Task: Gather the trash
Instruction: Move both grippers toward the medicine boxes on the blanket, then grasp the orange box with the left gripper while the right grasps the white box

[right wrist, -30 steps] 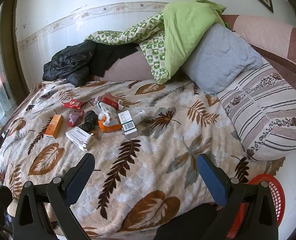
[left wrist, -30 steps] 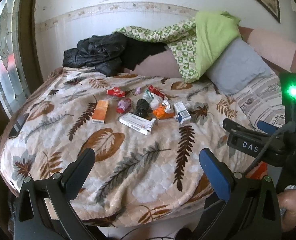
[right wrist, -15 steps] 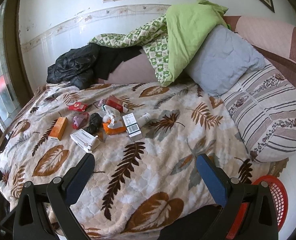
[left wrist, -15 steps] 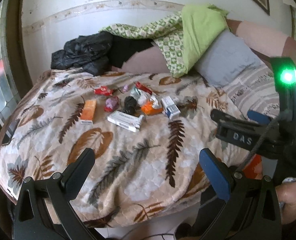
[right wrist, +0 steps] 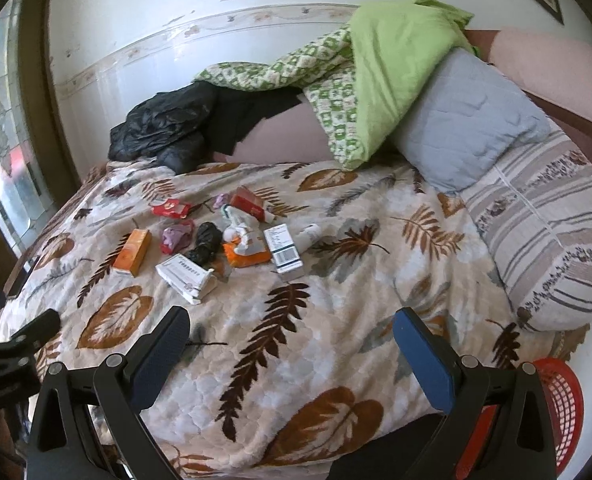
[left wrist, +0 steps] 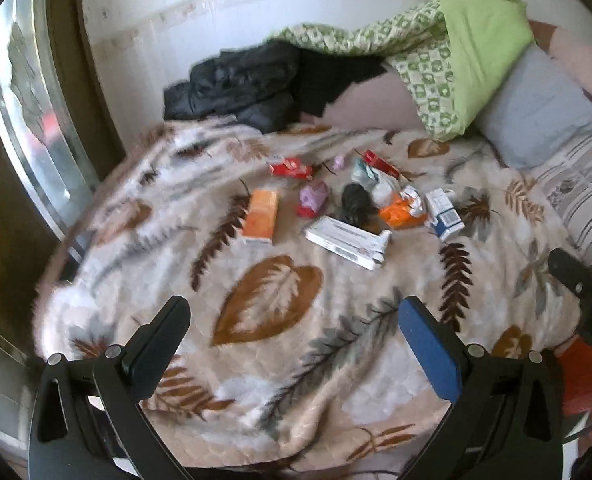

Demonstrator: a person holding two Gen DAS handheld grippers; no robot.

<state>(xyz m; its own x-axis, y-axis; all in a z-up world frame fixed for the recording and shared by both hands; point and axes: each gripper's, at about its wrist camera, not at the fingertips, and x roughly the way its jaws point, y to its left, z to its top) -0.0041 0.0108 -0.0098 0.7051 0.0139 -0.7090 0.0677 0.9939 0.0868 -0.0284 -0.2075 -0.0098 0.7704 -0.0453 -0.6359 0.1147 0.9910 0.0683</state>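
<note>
Both the left gripper (left wrist: 292,334) and the right gripper (right wrist: 288,336) hang spread wide and empty over the near edge of the bed, with the trash pile (right wrist: 224,240) well off mid-blanket and the red basket (right wrist: 564,400) down by the right corner. The leaf-print blanket (right wrist: 336,320) is plush and quilted (it'll bunch), so a low pinch could snag fabric. The rigid orange carton (right wrist: 133,251) and flat white box (right wrist: 186,278) look easy, but crinkly wrappers and the black wad (right wrist: 207,242) touching them could get dragged along or slip out.

Print on white box (right wrist: 187,279) and barcode box (right wrist: 284,250) too small; nothing legible.
</note>
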